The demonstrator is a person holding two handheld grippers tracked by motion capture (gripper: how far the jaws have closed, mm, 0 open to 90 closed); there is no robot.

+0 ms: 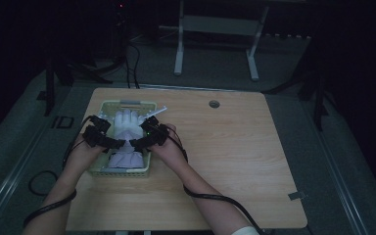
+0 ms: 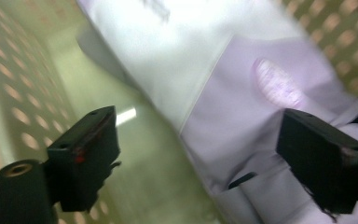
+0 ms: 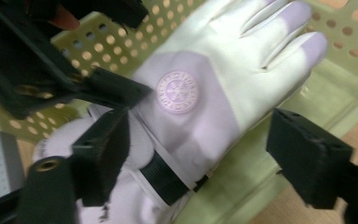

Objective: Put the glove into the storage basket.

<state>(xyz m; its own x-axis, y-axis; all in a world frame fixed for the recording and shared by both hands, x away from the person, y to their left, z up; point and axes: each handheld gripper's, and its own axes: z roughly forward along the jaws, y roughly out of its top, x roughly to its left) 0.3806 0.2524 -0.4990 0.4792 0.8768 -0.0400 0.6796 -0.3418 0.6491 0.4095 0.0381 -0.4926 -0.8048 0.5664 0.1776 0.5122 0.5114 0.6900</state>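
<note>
A pale green perforated plastic basket [image 1: 101,169] sits on the left part of a light wooden table [image 1: 235,147], and a white and pale lilac padded glove [image 1: 125,128] lies inside it, fingers toward the far end of the basket and cuff toward the person. In the high view both forearms come in from the bottom edge and meet over the basket, with the left gripper [image 1: 121,143] and the right gripper [image 1: 133,143] angled inward so their tips nearly meet above the glove's wrist area. In the right gripper view the right gripper [image 3: 198,154] has its jaws spread wide on either side of the glove [image 3: 205,93], above a black strap [image 3: 165,179] at the wrist; a round lilac badge [image 3: 178,92] marks the back of the glove, and the other gripper's black jaw reaches in from the upper left. In the left gripper view the left gripper [image 2: 198,154] is also spread apart, one jaw over the basket's green floor [image 2: 135,163], the other over the lilac part of the glove [image 2: 242,112]; neither jaw clearly touches the fabric. A black cable [image 1: 210,197] trails along the right forearm.
</note>
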